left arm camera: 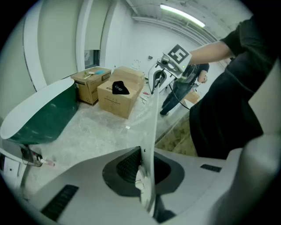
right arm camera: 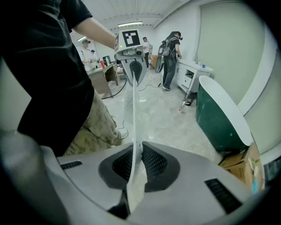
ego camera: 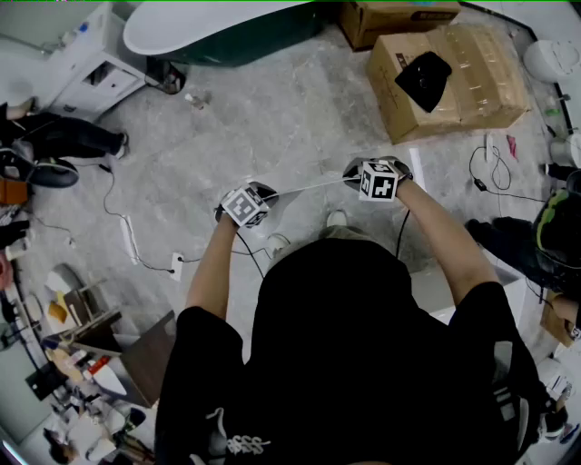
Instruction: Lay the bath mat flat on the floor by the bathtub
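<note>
The bath mat (ego camera: 309, 187) is a thin, see-through whitish sheet pulled taut between my two grippers at waist height, seen edge-on as a pale line. My left gripper (ego camera: 261, 195) is shut on its left end, and the sheet (left arm camera: 153, 118) runs out from between the dark pads (left arm camera: 127, 167). The right gripper (ego camera: 354, 173) is shut on the other end, where the mat (right arm camera: 131, 118) passes between its pads (right arm camera: 153, 162). Each gripper shows in the other's view, the right gripper (left arm camera: 158, 80) and the left gripper (right arm camera: 134, 68). The bathtub (ego camera: 218, 27), white-rimmed with dark green sides, stands across the marbled floor ahead.
Cardboard boxes (ego camera: 449, 77) with a black item (ego camera: 422, 77) on top stand at the far right. A white cabinet (ego camera: 100, 77) is left of the tub. Cables and a power strip (ego camera: 130, 241) lie on the floor at left. People (right arm camera: 169, 52) stand farther off.
</note>
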